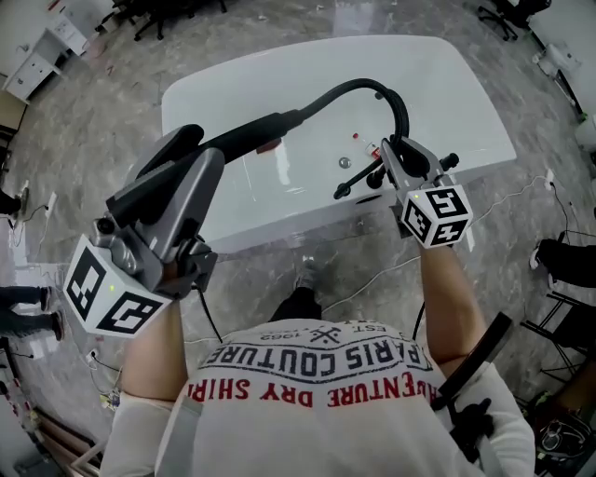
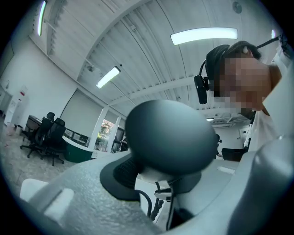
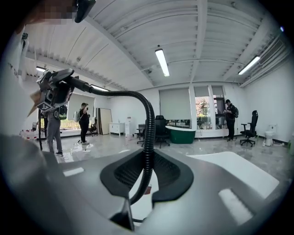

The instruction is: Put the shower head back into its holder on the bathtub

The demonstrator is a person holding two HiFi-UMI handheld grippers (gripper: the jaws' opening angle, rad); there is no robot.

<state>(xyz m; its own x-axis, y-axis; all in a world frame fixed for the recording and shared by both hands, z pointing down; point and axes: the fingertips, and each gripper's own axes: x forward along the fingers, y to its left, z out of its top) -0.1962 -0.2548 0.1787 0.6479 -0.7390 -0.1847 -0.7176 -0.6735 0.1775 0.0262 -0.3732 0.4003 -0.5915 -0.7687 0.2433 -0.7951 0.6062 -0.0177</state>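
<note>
The black shower head (image 1: 247, 138) lies between the jaws of my left gripper (image 1: 200, 147), which is shut on it and holds it in the air at the left, in front of the white bathtub (image 1: 438, 84). In the left gripper view its round dark back (image 2: 170, 135) fills the gap of that gripper (image 2: 165, 183). Its ribbed hose (image 1: 377, 90) arcs right and down into my right gripper (image 1: 396, 156), which is shut on the hose (image 3: 148, 137) between its pads (image 3: 115, 176). A black fitting (image 1: 358, 182) sits on the tub's near rim, partly hidden by that gripper.
A drain (image 1: 345, 162) and a small red item (image 1: 355, 137) lie in the tub. Cables (image 1: 372, 279) run over the marble floor in front. Office chairs (image 1: 507, 17) stand beyond, with a green tub (image 3: 181, 134) and people (image 3: 84, 121) further back.
</note>
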